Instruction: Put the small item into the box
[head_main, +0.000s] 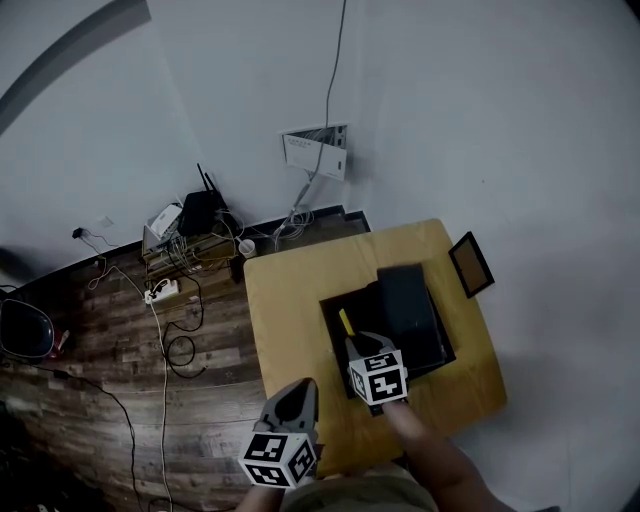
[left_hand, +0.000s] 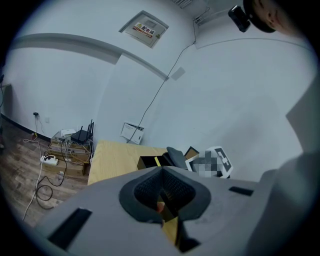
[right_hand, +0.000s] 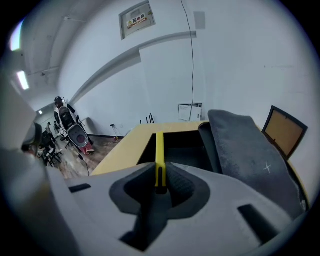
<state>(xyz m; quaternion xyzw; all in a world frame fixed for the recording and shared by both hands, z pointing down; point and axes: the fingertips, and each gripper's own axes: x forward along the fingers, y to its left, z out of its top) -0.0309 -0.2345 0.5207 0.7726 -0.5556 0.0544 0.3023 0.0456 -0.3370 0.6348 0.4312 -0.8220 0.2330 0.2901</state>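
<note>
1. Sitting mid-table, the black box is open on the yellow wooden table. Its interior looks dark, and the only thing seen over it is the slim yellow item.
2. A dark grey lid lies tilted across the box's right half, covering that side. What's under it is hidden.
3. The right gripper has its jaws closed on the near end of the slim yellow item. The pads press it from both sides, and a black strip on it shows right at the grip.
4. The item sticks straight out fwd from the jaws and runs along the box's left inner side, w/ its far end over the interior. Can't tell if it touches the bottom.
5. The left gripper hangs off the table's near-left edge, well apart from the box. Its jaw tips meet and nothing is clearly held. A tiny orange spot shows low in the gap behind the tips, too small to ID.
6. A small framed picture rests at the table's right edge, just beside the lid.
7. In the bkgd, a router and cables sit on a low shelf by the wall.
</note>
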